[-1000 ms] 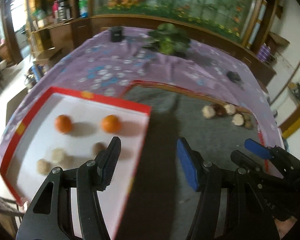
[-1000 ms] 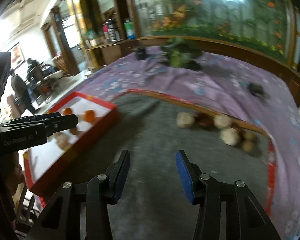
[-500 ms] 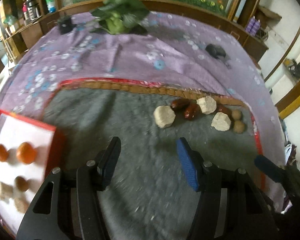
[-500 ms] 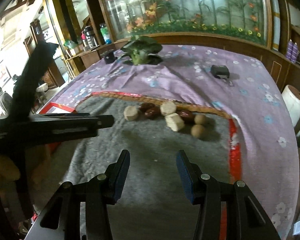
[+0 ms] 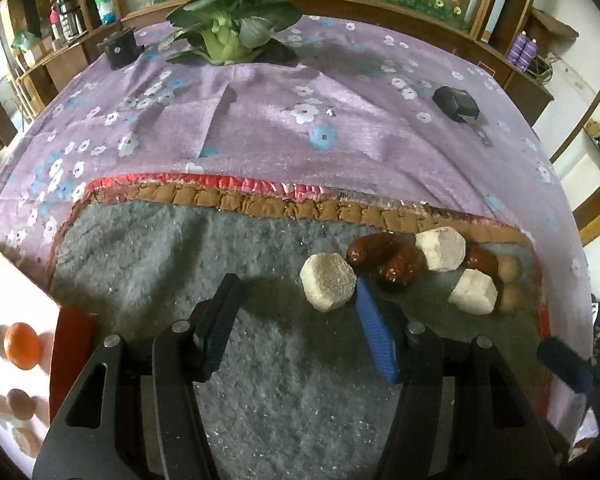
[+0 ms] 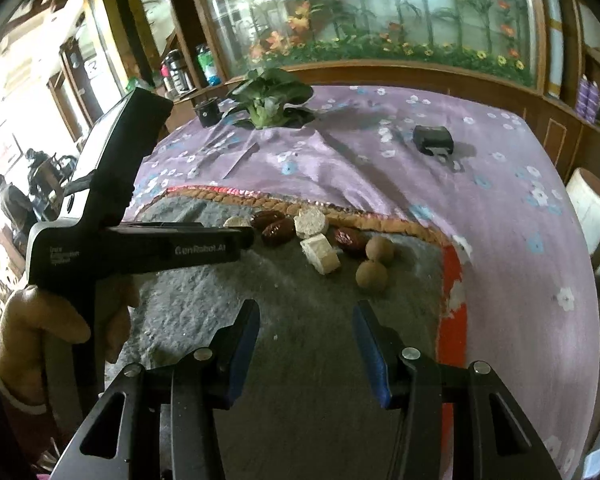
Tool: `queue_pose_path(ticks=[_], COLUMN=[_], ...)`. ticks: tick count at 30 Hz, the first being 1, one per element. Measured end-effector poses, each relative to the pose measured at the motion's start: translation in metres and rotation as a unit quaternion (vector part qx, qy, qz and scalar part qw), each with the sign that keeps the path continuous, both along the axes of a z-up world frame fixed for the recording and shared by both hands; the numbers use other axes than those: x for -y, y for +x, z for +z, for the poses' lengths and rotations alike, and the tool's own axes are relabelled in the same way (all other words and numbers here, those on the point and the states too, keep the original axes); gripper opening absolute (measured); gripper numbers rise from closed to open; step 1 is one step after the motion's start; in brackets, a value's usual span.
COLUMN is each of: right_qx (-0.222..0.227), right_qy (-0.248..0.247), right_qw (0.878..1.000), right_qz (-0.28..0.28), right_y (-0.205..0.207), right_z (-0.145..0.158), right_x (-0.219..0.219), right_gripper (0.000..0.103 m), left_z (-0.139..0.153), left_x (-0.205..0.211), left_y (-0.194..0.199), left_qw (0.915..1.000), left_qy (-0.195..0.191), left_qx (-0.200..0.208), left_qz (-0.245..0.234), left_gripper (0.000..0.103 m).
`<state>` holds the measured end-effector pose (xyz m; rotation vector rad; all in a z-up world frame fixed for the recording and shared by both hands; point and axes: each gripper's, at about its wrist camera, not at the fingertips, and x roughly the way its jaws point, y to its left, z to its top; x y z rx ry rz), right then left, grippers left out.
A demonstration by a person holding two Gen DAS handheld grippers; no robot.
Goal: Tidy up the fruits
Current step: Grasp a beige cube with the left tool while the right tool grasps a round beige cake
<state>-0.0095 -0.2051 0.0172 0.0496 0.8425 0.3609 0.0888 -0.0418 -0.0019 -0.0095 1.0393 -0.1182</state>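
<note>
**Left gripper [image 5: 296, 300] poised just short of the nearest pale chunk [image 5: 328, 287] on the grey mat [image 5: 160, 248].**

The fruit cluster lies along the mat's far edge toward its right corner: pale chunks, red dates [image 5: 384, 258] and two round brown fruits [image 6: 374, 264]. The nearest chunk sits ahead and right of the left gripper's centreline, almost touching its blue fingertip; being blocky, it shows no clear long axis. The left gripper, jaws wide apart and empty, is probably the nearer tool. The right gripper [image 6: 305, 316], likewise spread and empty, hangs farther back over bare mat. The red-rimmed tray [image 5: 74, 334] with oranges [image 5: 22, 346] lies off the mat's left edge.
</note>
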Motion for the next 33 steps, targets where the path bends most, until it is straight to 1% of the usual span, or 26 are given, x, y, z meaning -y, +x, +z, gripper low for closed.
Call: queue_pose_path(ticks=[1,2,3,4,5,6,8,10,11,12,13,14,16,18,19,20,22,25,28,29,30,31,33], right_qx=[0.011,0.015,0.015,0.019,0.021,0.024,0.028,0.03,0.03,0.03,0.03,0.014,-0.003,-0.02,-0.02,-0.009,0.004,-0.005,-0.014,-0.018,-0.019,-0.019,-0.018], right_qy=[-0.009,-0.012,-0.012,-0.008,-0.005,0.0,0.003,-0.005,-0.015,-0.02,-0.02,-0.024,-0.01,0.025,0.026,0.011,-0.014,-0.018,-0.02,-0.022,-0.021,-0.02,-0.02], right_qw=[1.0,1.0,1.0,1.0,1.0,0.999,0.999,0.999,0.998,0.998,0.998,0.997,0.996,0.992,0.991,0.991,0.993,0.994,0.995,0.996,0.996,0.996,0.996], right_qz=[0.008,0.013,0.013,0.019,0.021,0.022,0.027,0.034,0.043,0.052,0.052,0.067,0.086,0.12,0.129,0.132,0.12,0.104,0.093,0.087,0.086,0.086,0.09], right_y=[0.003,0.008,0.008,0.017,0.021,0.027,0.037,0.047,0.052,0.054,0.054,0.059,0.056,0.044,0.038,0.029,0.019,0.013,0.012,0.012,0.013,0.014,0.015], right_z=[0.002,0.003,0.003,0.005,0.005,0.005,0.005,0.004,0.001,-0.001,-0.001,-0.009,-0.012,-0.011,-0.009,-0.006,-0.003,-0.003,-0.005,-0.006,-0.007,-0.007,-0.007], right_x=[-0.003,-0.003,-0.003,-0.003,-0.003,-0.002,-0.004,-0.008,-0.013,-0.017,-0.017,-0.025,-0.032,-0.037,-0.04,-0.042,-0.043,-0.035,-0.03,-0.028,-0.028,-0.027,-0.029], right_gripper=[0.047,0.047,0.047,0.047,0.047,0.047,0.047,0.047,0.047,0.047,0.047,0.047,0.048,0.047,0.047,0.047,0.047,0.047,0.047,0.047,0.047,0.047,0.047], left_z=[0.001,0.001,0.002,0.002,0.003,0.004,0.005,0.007,0.008,0.009,0.01,0.012,0.012,0.012,0.011,0.011,0.011,0.01,0.014,0.017,0.019,0.021,0.022], left_x=[0.0,0.0,0.0,0.0,0.0,0.0,-0.003,-0.009,-0.013,-0.015,-0.018,-0.022,-0.027,-0.028,-0.028,-0.029,-0.03,-0.03,-0.03,-0.03,-0.029,-0.028,-0.024], left_y=[-0.001,-0.001,-0.002,-0.003,-0.004,-0.006,-0.009,-0.011,-0.012,-0.014,-0.016,-0.018,-0.02,-0.022,-0.023,-0.024,-0.025,-0.024,-0.024,-0.024,-0.024,-0.023,-0.017], left_qw=[1.0,0.9999,0.9998,0.9996,0.9995,0.9994,0.9992,0.9988,0.9985,0.9987,0.9988,0.999,0.9991,0.9992,0.9993,0.9993,0.9988,0.9985,0.9978,0.9977,0.9977,0.9978,0.9982], left_qy=[-0.005,-0.011,-0.016,-0.021,-0.024,-0.027,-0.032,-0.044,-0.049,-0.046,-0.044,-0.044,-0.041,-0.035,-0.032,-0.033,-0.045,-0.052,-0.064,-0.066,-0.067,-0.064,-0.055], left_qx=[0.002,0.002,0.001,0.0,0.0,0.0,0.001,-0.001,-0.002,-0.001,0.0,0.001,0.001,0.0,0.0,0.0,-0.004,-0.006,0.0,0.003,0.009,0.015,0.023], left_qz=[-0.006,-0.012,-0.015,-0.017,-0.022,-0.024,-0.024,-0.024,-0.023,-0.021,-0.018,-0.013,-0.012,-0.017,-0.019,-0.018,-0.019,-0.019,-0.015,-0.014,-0.013,-0.01,-0.004], left_gripper=[0.046,0.039,0.034,0.03,0.025,0.023,0.022,0.022,0.021,0.016,0.016,0.016,0.016,0.016,0.016,0.016,0.016,0.021,0.03,0.04,0.053,0.057,0.059])
